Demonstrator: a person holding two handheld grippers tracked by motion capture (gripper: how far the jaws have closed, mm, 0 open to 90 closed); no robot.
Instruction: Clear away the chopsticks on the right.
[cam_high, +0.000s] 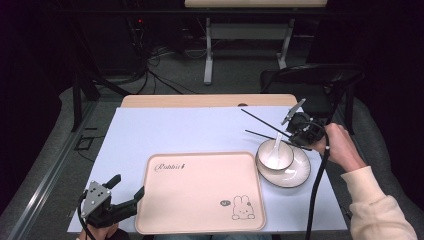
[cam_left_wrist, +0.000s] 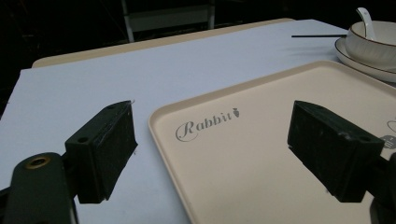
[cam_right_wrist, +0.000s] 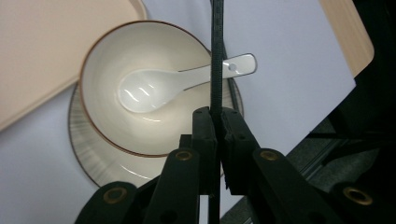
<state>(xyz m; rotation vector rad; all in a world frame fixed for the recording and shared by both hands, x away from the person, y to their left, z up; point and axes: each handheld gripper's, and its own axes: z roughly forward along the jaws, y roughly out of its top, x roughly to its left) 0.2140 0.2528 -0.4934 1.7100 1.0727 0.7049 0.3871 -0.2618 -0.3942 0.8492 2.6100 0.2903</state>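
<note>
The right claw (cam_high: 294, 134) is pinched shut on black chopsticks (cam_high: 260, 120). The high view shows two sticks slanting away from it over the bare tabletop (cam_high: 190, 130); its own view shows one dark stick (cam_right_wrist: 216, 56) clamped between the pads. Directly below that claw sit one bowl (cam_right_wrist: 107, 56) on one plate (cam_right_wrist: 88, 154), with one white spoon (cam_right_wrist: 159, 86) resting inside, handle over the rim. The plate lies just beside the tray's right edge, near the tabletop's right border. The left claw (cam_high: 127, 192) stands wide open and empty at the front left corner of the one tray (cam_high: 200, 215), one jaw over the tray, the other over the tabletop. Its own view reads the tray's "Rabbit" lettering (cam_left_wrist: 205, 123) ahead; the high view alone shows the rabbit drawing (cam_high: 242, 207). Open cloth lies beyond it.
</note>
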